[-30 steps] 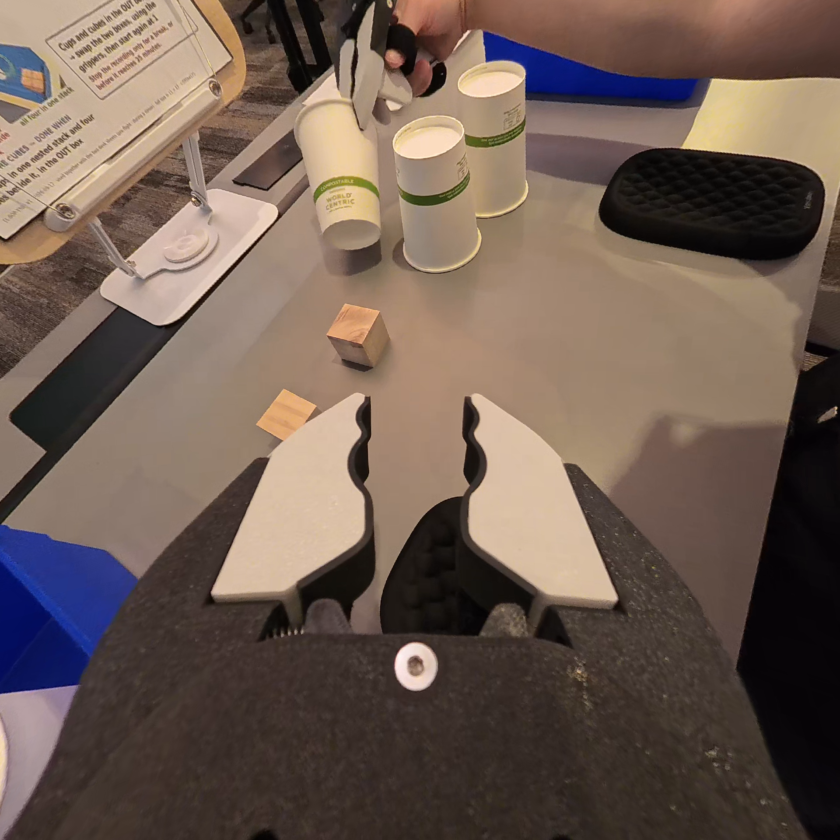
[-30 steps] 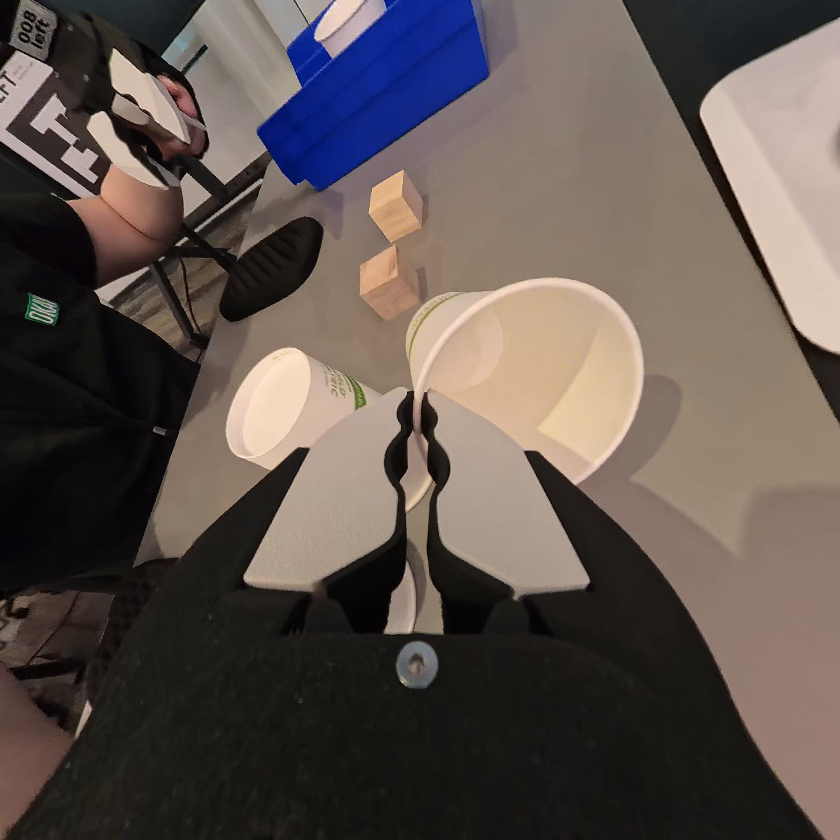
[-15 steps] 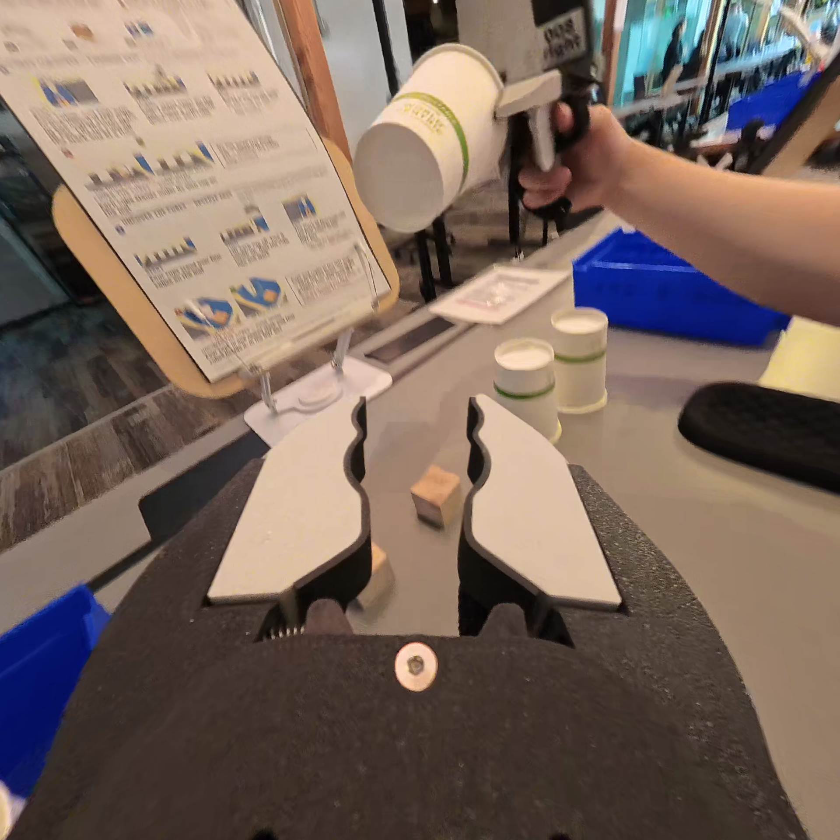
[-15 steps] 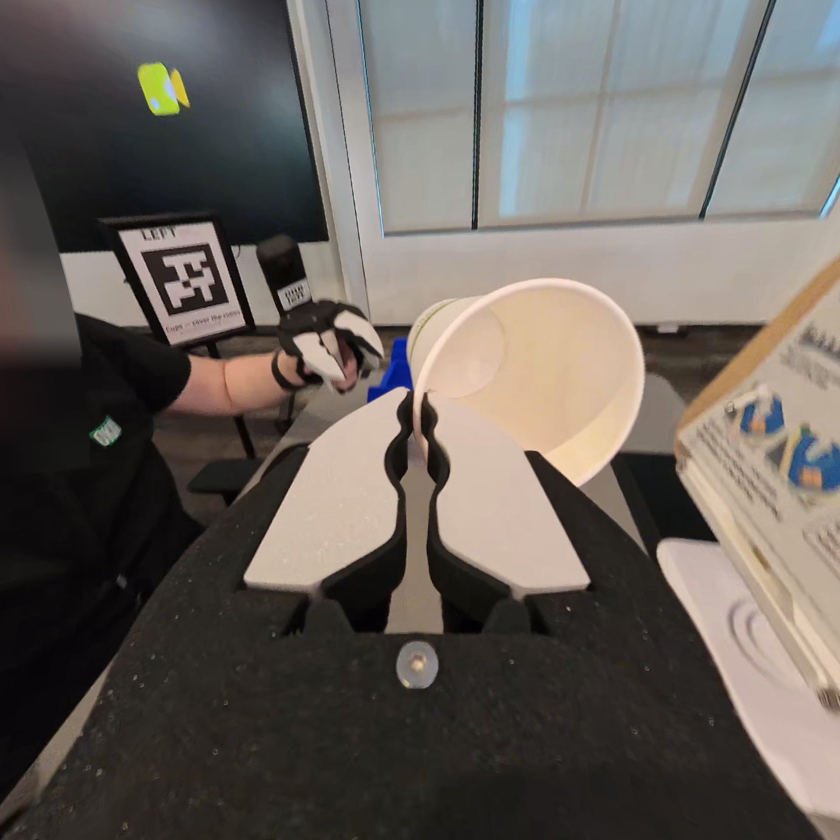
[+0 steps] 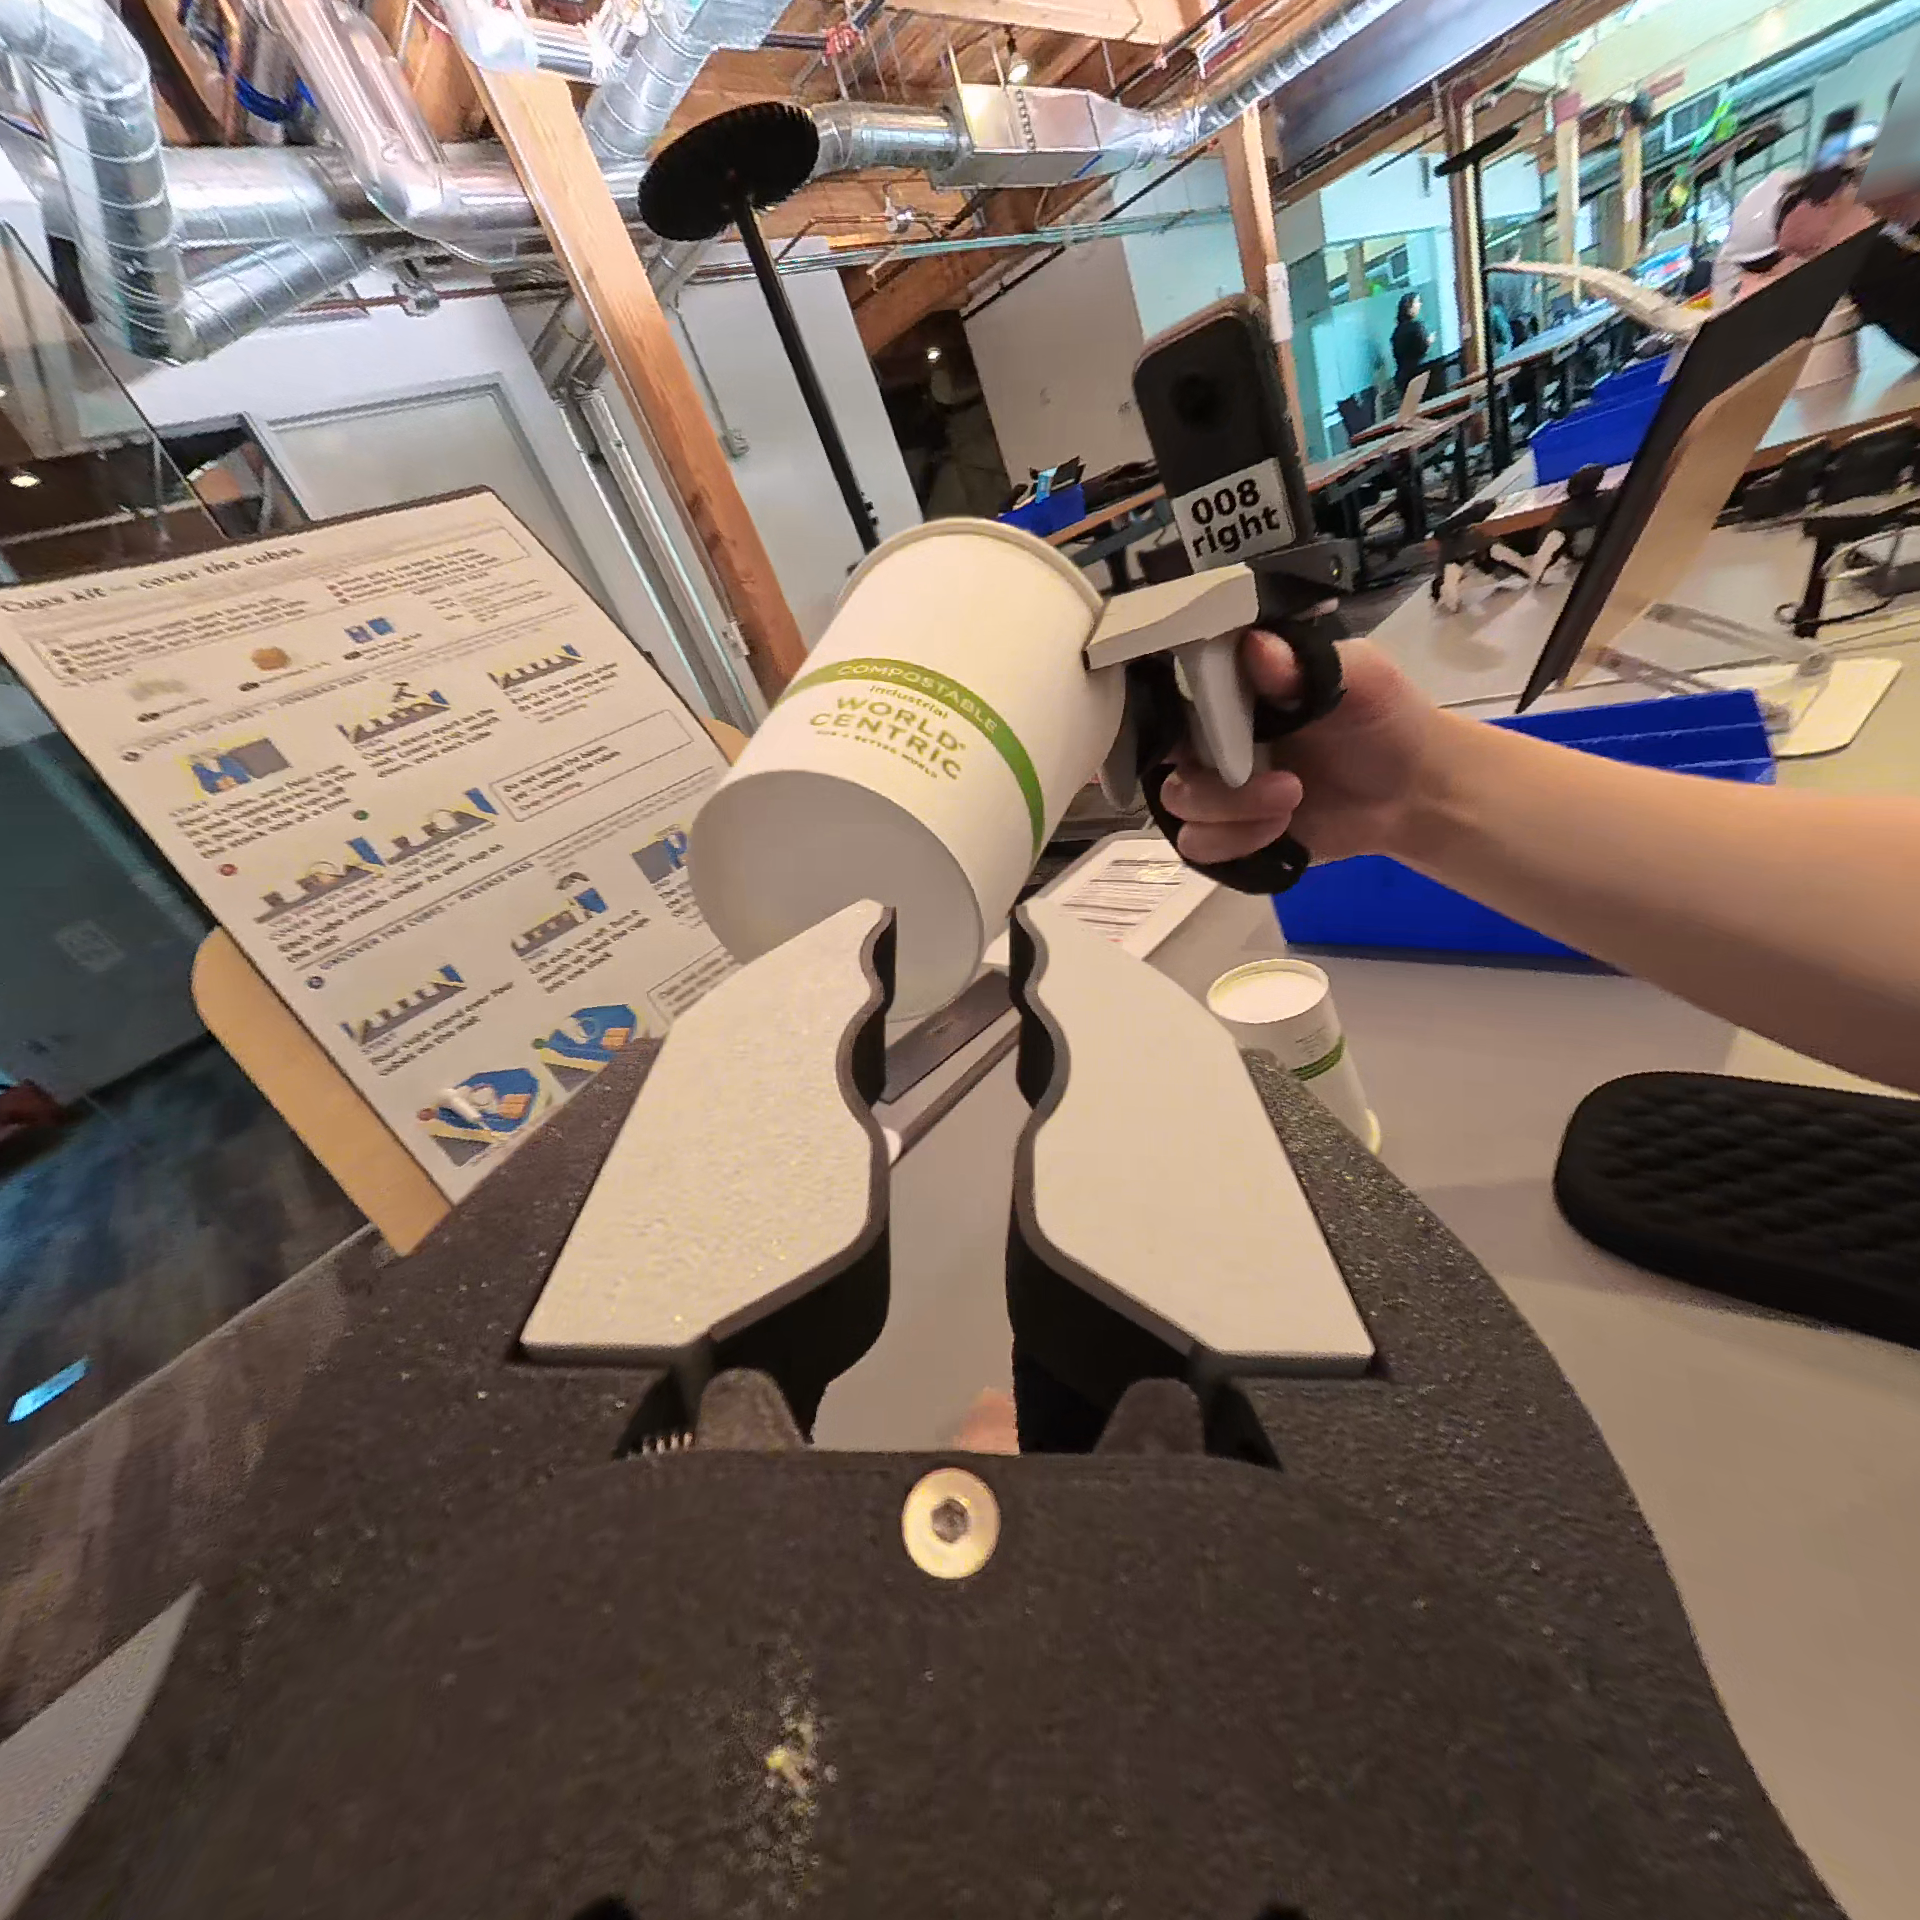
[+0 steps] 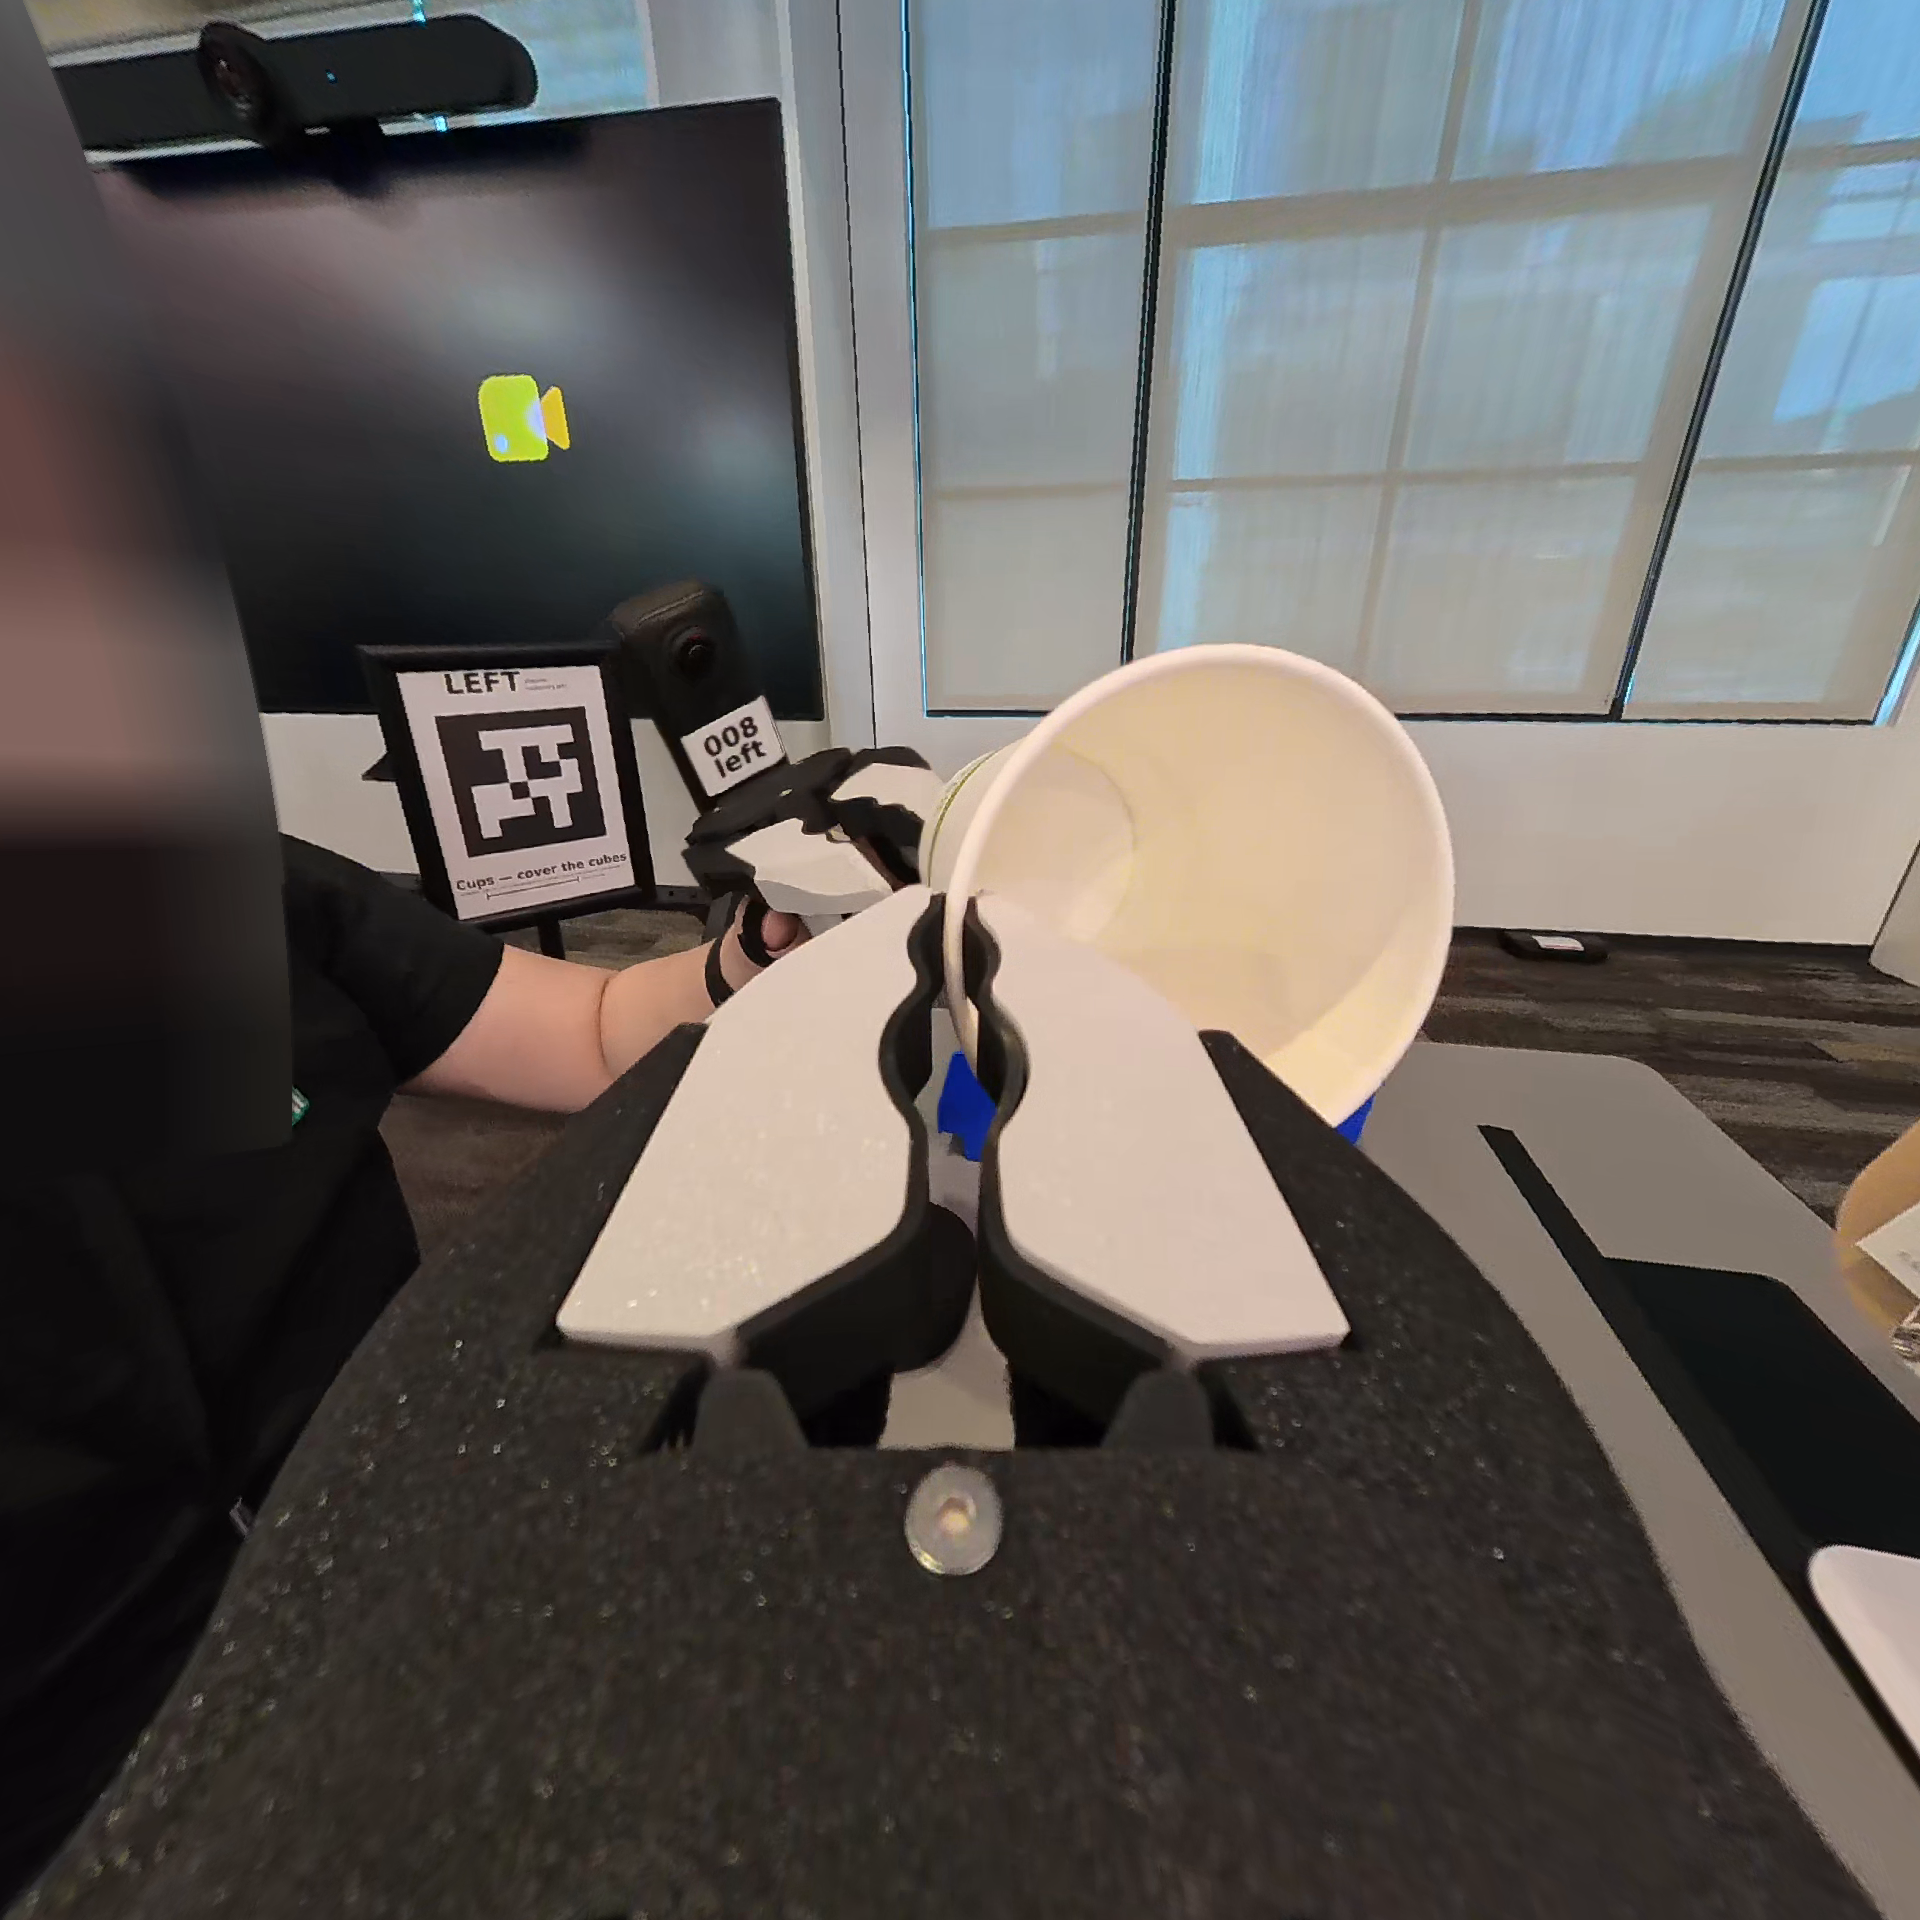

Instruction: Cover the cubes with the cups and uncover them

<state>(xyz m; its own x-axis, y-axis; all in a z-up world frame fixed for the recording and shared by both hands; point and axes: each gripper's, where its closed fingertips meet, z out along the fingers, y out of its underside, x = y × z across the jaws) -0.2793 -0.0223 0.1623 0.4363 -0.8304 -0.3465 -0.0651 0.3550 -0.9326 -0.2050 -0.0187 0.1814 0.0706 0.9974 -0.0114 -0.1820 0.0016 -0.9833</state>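
My right gripper [image 6: 956, 920] is shut on the rim of a white paper cup with a green band [image 6: 1216, 862]. It holds the cup high in the air on its side, mouth toward the right wrist camera. In the left wrist view the same cup [image 5: 904, 769] hangs just beyond my left gripper [image 5: 954, 925], bottom toward it, with the right gripper [image 5: 1117, 634] clamped on its rim. The left gripper is open and empty, raised off the table; it also shows far off in the right wrist view [image 6: 821, 842]. One upside-down cup [image 5: 1288, 1029] stands on the grey table [image 5: 1558, 1455]. No cube is in view.
An instruction board [image 5: 364, 790] stands at the left on a stand. A black quilted pad [image 5: 1745, 1184] lies at the right. A blue bin [image 5: 1507, 831] sits at the far table edge and also shows below the cup [image 6: 961, 1101]. A marker sign [image 6: 520, 779] stands behind.
The right gripper has lifted the cup off the table and swung it up sideways. The left gripper has risen and tilted upward, still open. The cubes have dropped out of view.
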